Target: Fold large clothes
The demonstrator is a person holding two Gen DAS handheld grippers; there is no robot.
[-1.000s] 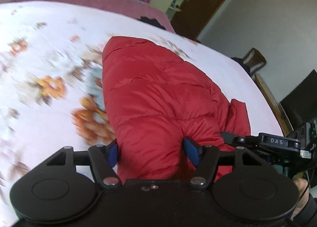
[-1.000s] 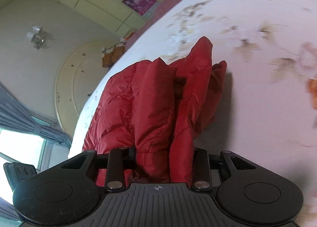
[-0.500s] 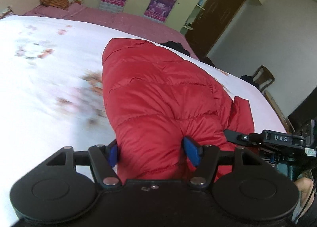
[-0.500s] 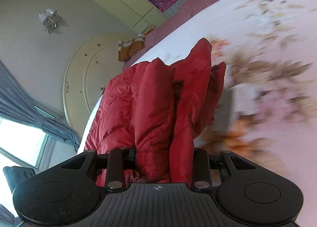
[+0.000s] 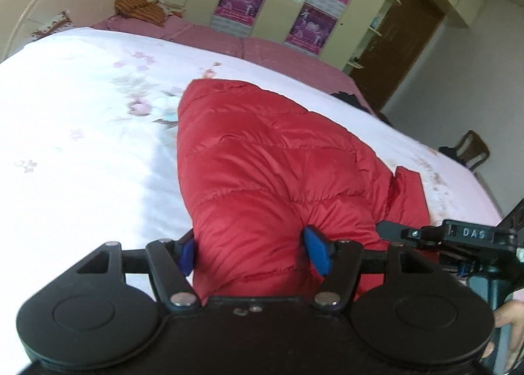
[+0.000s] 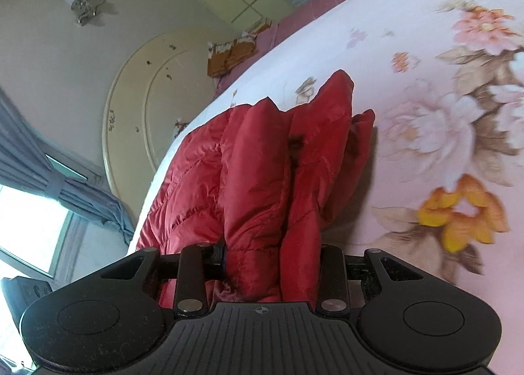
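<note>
right hand-held gripper [image 6: 271,263] clamping red jacket [image 6: 258,178], floral bedsheet [image 6: 452,133]

One red jacket [image 5: 262,162], two claws [image 5: 252,249]

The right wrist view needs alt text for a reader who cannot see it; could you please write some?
The right gripper is clamped on bunched folds of a red puffer jacket above a floral bedsheet. A curved cream headboard and a curtained window sit behind.

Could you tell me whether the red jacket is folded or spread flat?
Folded: the jacket shows several stacked layers bunched between both tools.
</note>
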